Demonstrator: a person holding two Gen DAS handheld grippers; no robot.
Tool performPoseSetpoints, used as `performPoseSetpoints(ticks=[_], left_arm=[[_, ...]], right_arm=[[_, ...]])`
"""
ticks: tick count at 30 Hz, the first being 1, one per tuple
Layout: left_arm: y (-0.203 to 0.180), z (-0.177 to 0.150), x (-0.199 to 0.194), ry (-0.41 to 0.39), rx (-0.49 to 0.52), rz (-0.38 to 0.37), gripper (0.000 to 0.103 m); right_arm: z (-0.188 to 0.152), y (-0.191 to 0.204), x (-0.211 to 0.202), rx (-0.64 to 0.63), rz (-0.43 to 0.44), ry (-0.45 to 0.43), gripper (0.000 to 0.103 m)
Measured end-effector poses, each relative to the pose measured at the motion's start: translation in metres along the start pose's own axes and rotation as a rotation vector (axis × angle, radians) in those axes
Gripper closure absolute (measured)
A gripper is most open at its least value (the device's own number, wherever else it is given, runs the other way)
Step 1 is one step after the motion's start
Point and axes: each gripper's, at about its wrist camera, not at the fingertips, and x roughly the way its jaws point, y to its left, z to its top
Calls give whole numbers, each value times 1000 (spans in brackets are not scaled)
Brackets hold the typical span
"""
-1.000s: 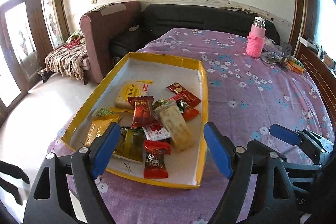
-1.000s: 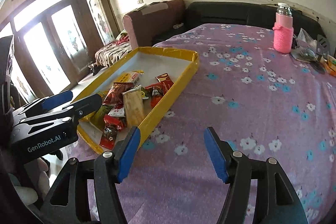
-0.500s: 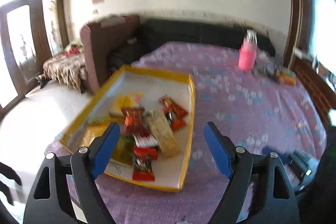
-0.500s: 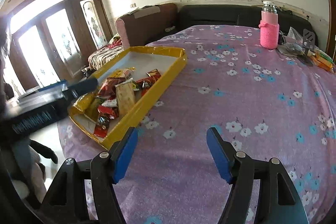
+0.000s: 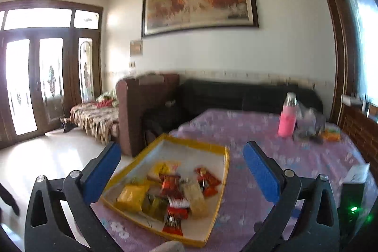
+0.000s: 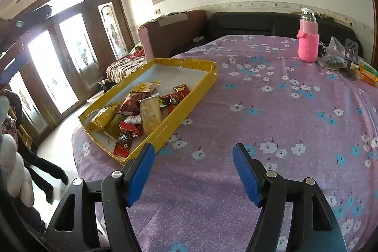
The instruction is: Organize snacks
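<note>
Purple floral table, snacks gathered in yellow tray centre-left for sorting; left gripper opening empty, right gripper parted, empty.

Tray: I see a shallow yellow-rimmed cardboard tray with a white floor lying flat near the table's left edge.
Snacks: I count a loose heap of wrapped snack packets in its near half; far half bare.
Packets: red foil sachets, a yellow pouch, a pale cracker pack, overlapping.
</note>
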Motion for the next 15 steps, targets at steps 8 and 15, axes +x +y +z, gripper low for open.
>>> performPoseSetpoints(ticks=[8, 15], left_arm=[[-20, -29, 42, 271, 41, -74, 0], [-20, -42, 53, 338, 42, -57, 0]], right_arm=[[-8, 16, 2, -78, -23, 5, 29], [-11, 24, 7, -125, -55, 8, 26]])
